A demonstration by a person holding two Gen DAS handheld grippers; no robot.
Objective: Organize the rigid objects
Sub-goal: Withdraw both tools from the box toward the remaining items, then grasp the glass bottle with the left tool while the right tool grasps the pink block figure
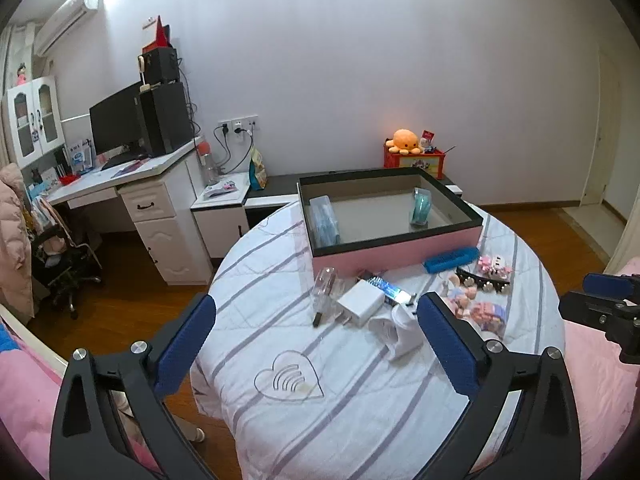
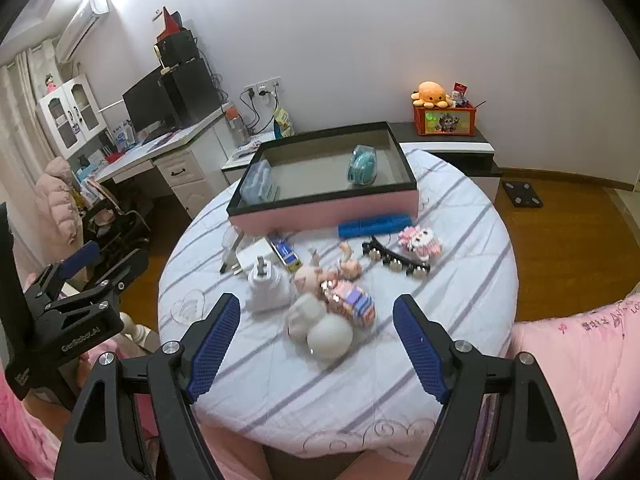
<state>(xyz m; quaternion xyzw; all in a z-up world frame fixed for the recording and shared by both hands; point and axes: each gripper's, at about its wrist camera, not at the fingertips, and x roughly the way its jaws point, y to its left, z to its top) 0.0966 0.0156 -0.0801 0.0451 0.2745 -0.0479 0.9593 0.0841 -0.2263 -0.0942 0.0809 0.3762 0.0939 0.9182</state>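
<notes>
Round table (image 1: 360,420) bearing pink tray (image 2: 328,210) at far side, 2 items inside. Loose clutter between tray and both hand-held grippers: left hand-held gripper (image 1: 316,336) and right hand-held gripper (image 2: 316,344) apart, empty. Charger (image 1: 360,302) straight ahead of left, nearer it.

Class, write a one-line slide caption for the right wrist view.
Open right gripper hovers over small items cluttering a round table; pink tray behind holds two teal items.

Round table (image 2: 460,240) under a striped cloth; at twelve o'clock, pink box (image 2: 328,210); near centre, blue comb (image 2: 374,225), black hair clip (image 2: 394,258), white charger (image 2: 268,284), dolls (image 2: 344,288), white ball (image 2: 330,336).
</notes>
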